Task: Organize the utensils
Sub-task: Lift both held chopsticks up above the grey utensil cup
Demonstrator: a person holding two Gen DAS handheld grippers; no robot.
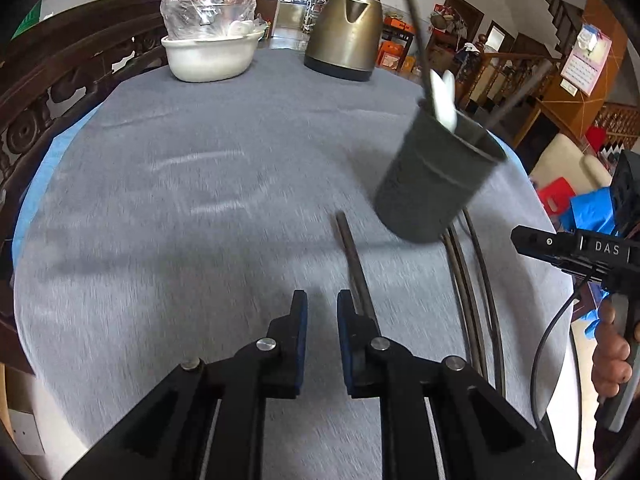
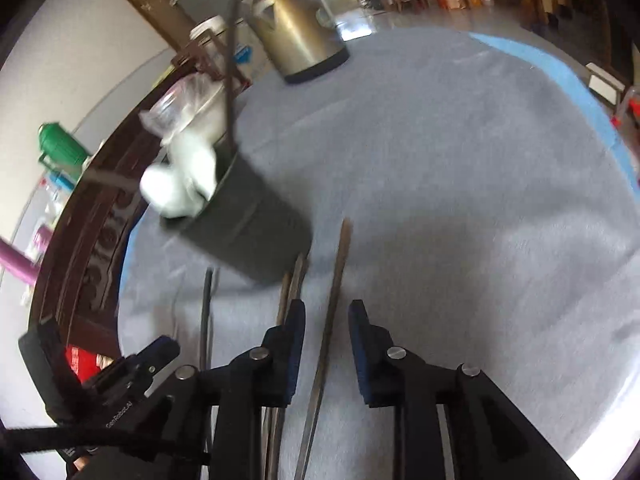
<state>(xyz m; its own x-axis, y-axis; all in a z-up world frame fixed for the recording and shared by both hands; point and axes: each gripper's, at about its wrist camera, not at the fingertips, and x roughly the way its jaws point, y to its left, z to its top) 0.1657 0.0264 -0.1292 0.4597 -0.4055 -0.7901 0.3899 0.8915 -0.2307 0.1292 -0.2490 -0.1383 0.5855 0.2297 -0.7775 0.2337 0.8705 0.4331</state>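
In the left wrist view the white bowl [image 1: 208,56] sits upper left and the kettle [image 1: 344,28] top centre. The left gripper [image 1: 322,312], bottom centre, has its jaws slightly apart on nothing, one chopstick [image 1: 354,256] just beside its right pad. The dark utensil cup [image 1: 432,184], right of centre, holds white spoons [image 1: 444,96].

In the right wrist view the right gripper [image 2: 326,320] stands open astride a chopstick [image 2: 334,292]; closing off-centre could skid it, or a swing could tip the cup.

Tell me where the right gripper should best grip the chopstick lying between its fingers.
Probably mid-shaft on the chopstick, from above: it lies flat on the cloth along the right gripper, whose open jaws already straddle it, clear of the dark cup.
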